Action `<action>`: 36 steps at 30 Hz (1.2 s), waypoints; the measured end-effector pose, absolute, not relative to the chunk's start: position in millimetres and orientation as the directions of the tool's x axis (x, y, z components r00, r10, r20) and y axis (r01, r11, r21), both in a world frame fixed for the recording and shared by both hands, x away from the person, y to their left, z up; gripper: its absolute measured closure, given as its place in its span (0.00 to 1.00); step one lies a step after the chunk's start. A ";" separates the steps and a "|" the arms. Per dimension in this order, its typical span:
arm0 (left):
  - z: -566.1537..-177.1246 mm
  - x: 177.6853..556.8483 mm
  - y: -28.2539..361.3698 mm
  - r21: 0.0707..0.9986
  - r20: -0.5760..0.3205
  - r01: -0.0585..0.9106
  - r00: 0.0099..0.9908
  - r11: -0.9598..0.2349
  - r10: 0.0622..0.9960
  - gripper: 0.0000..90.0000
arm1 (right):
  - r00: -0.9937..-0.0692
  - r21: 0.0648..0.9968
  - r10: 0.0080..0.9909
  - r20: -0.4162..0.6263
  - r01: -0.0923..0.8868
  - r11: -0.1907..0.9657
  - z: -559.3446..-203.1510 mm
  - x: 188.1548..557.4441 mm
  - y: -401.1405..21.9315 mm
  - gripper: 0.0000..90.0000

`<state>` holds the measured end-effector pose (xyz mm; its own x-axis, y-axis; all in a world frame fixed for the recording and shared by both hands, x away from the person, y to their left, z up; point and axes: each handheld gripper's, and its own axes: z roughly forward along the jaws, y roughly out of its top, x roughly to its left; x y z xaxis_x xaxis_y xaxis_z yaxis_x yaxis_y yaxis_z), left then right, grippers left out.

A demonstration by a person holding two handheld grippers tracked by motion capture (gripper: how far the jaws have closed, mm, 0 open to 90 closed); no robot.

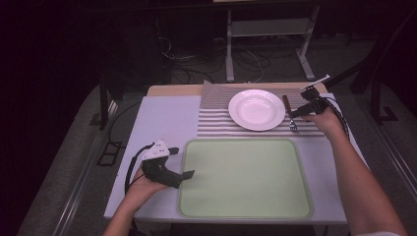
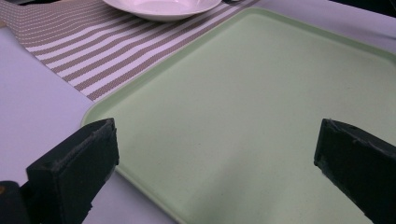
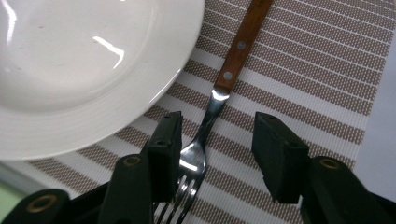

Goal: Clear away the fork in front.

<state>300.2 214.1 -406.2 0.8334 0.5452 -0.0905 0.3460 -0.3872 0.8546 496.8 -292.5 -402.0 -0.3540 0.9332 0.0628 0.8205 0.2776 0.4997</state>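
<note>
We bring the right gripper down over the fork, which lies on the striped placemat just beside the white plate, tines toward us and wooden handle pointing away. The jaws stand partly open and straddle the metal neck — one pad is close against the fork's head, the other well apart from it, and nothing is clamped yet. The left gripper rests wide open and empty over the near corner of the green tray, which sits on the surface. We judge the main risk to be the off-centre straddle: if the jaws close from here, the near pad may meet the fork first and push it sideways, so that it skids on the woven mat or pivots instead of seating. The neck is thin and polished, so a grip there may let the heavier handle droop — or the fork may twist out. A sideways shove could also knock the tines against the plate's rim.
</note>
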 end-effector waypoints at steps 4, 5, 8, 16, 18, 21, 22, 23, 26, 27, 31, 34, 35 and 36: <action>-406.2 300.6 214.9 0.854 -0.092 0.348 0.833 -0.386 0.546 0.00 | -0.345 0.479 0.936 0.072 0.835 0.271 -407.1 510.7 -290.7 0.62; -406.1 300.7 215.1 0.854 -0.093 0.348 0.833 -0.386 0.545 0.00 | -0.345 0.479 0.936 0.072 0.835 0.271 -407.1 510.7 -290.7 0.62; -406.3 300.7 215.3 0.855 -0.095 0.349 0.833 -0.385 0.545 0.00 | -0.334 0.464 0.940 0.073 0.845 0.265 -411.1 522.0 -287.0 0.64; -407.0 301.0 215.7 0.855 -0.096 0.350 0.832 -0.382 0.546 0.00 | -0.320 0.432 0.945 0.067 0.863 0.262 -419.6 538.7 -282.3 0.67; -407.1 301.4 216.1 0.854 -0.100 0.354 0.831 -0.382 0.548 0.00 | -0.317 0.426 0.946 0.070 0.867 0.260 -421.8 541.1 -282.1 0.67; -407.2 301.5 216.2 0.855 -0.102 0.355 0.831 -0.379 0.547 0.00 | -0.316 0.420 0.946 0.072 0.870 0.258 -425.6 543.5 -282.3 0.68; -407.2 301.4 215.9 0.854 -0.105 0.356 0.831 -0.380 0.546 0.00 | -0.315 0.417 0.946 0.072 0.872 0.258 -426.8 544.1 -282.7 0.68; -407.3 301.4 215.7 0.853 -0.105 0.357 0.832 -0.380 0.545 0.00 | -0.310 0.413 0.948 0.079 0.875 0.252 -427.9 544.8 -283.4 0.68; -407.4 301.2 214.7 0.853 -0.104 0.355 0.834 -0.383 0.541 0.00 | -0.306 0.412 0.948 0.094 0.878 0.242 -430.0 545.7 -284.8 0.70; -407.4 301.2 214.7 0.853 -0.104 0.355 0.834 -0.383 0.541 0.00 | -0.305 0.412 0.948 0.093 0.879 0.242 -430.0 545.9 -284.9 0.71; -407.0 300.5 214.3 0.852 -0.101 0.353 0.835 -0.386 0.541 0.00 | -0.297 0.412 0.951 0.085 0.880 0.237 -430.2 545.8 -285.2 0.76; -406.9 300.4 214.6 0.853 -0.103 0.354 0.835 -0.384 0.540 0.00 | -0.287 0.411 0.953 0.092 0.883 0.226 -430.2 546.1 -286.1 0.77; -406.9 300.4 214.6 0.853 -0.103 0.354 0.835 -0.384 0.540 0.00 | -0.287 0.411 0.953 0.092 0.883 0.227 -430.2 546.1 -286.1 0.77; -406.9 300.7 214.8 0.854 -0.110 0.356 0.836 -0.379 0.538 0.00 | -0.284 0.410 0.954 0.092 0.884 0.224 -430.2 546.1 -285.9 0.78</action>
